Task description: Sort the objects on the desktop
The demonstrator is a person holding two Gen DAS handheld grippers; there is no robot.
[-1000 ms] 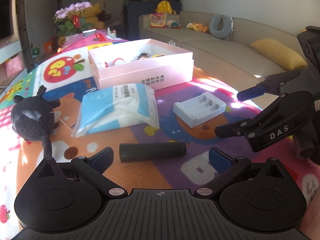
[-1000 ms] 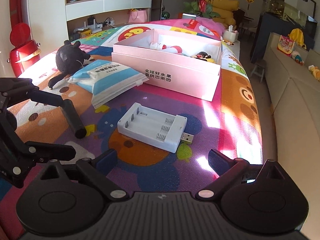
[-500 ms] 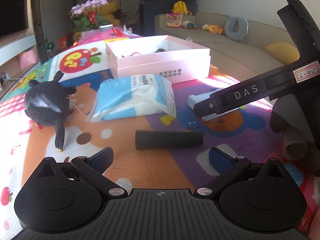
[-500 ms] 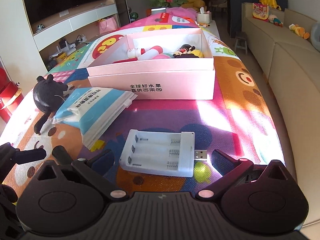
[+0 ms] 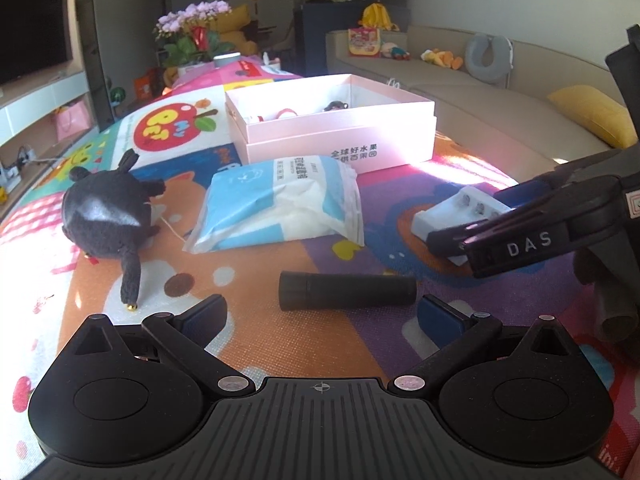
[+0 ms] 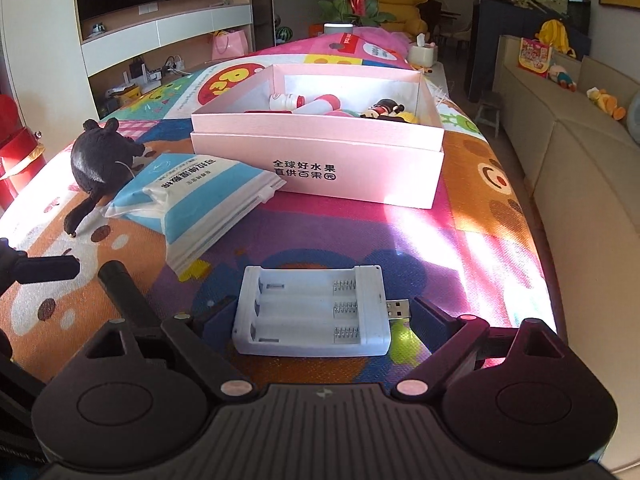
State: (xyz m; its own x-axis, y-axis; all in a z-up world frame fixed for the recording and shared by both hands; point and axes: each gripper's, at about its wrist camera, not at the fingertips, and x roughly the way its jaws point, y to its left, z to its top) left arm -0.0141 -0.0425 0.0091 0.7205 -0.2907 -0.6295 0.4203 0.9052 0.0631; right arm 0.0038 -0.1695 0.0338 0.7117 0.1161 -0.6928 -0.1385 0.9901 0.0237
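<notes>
A white battery charger [image 6: 314,310] with a USB plug lies on the colourful mat. My right gripper [image 6: 320,316] is open with one finger on each side of it, not closed on it. It also shows in the left wrist view [image 5: 460,216], partly hidden by the right gripper's fingers [image 5: 500,236]. A black cylinder [image 5: 346,290] lies just ahead of my open, empty left gripper [image 5: 322,312]. A blue-and-white wipes pack [image 5: 280,200] and a black plush toy [image 5: 106,216] lie farther back. A pink open box [image 6: 320,144] holds several small toys.
The mat-covered table [image 6: 472,216] ends at the right, with a beige sofa [image 6: 580,160] beyond its edge. A flower pot [image 6: 352,0] and a tissue box [image 6: 422,54] stand at the far end. A TV unit [image 6: 160,40] lines the left wall.
My right gripper moved forward and down until its open fingers came to both sides of the battery charger. My left gripper shifted slightly; the black cylinder stayed in place.
</notes>
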